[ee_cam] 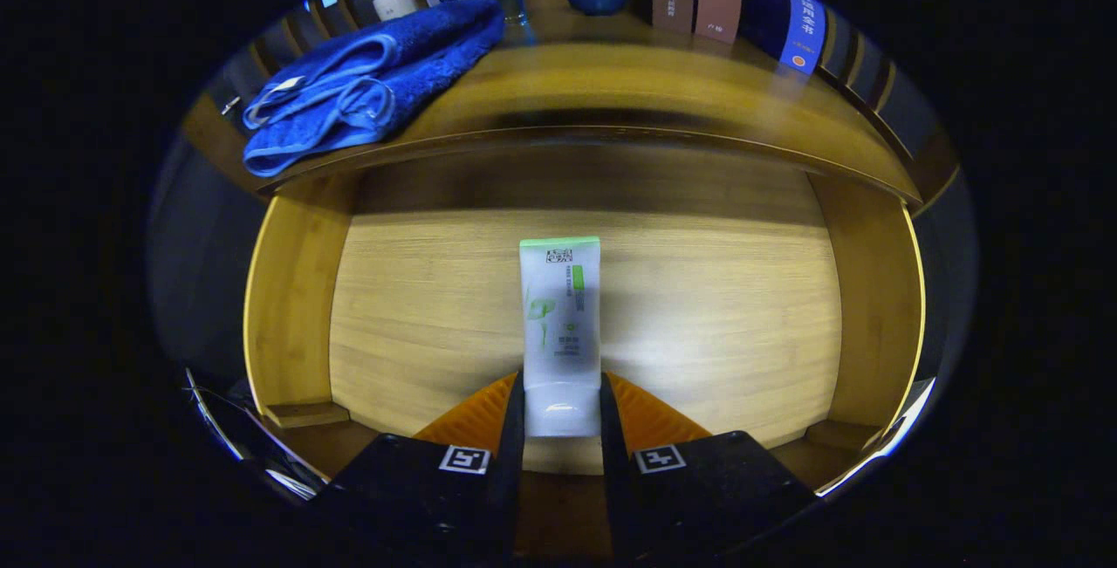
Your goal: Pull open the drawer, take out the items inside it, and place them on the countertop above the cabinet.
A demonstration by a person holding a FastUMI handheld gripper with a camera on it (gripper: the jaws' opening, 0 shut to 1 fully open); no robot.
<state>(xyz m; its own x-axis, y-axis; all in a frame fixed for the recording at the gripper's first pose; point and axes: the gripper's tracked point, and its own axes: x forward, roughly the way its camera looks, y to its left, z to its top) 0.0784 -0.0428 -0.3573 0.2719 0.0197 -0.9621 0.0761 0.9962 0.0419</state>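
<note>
Wooden drawer [288, 315] pulled open, white plastic tube with green end [560, 324] clamped between gripper [561, 415] fingers, folded blue towel [375, 79] on wooden countertop [628, 79] above

Open wooden drawer [419, 306], pulled out below the bench [628, 88]. Inside, a white tube with green crimped end [560, 324], lying lengthwise, crimp toward 12 o'clock, cap end toward 6 o'clock. Cap end clamped between both fingers of the hand-held gripper [561, 411], pressed at 9 and 3 o'clock. Pale drawer floor beneath.
</note>
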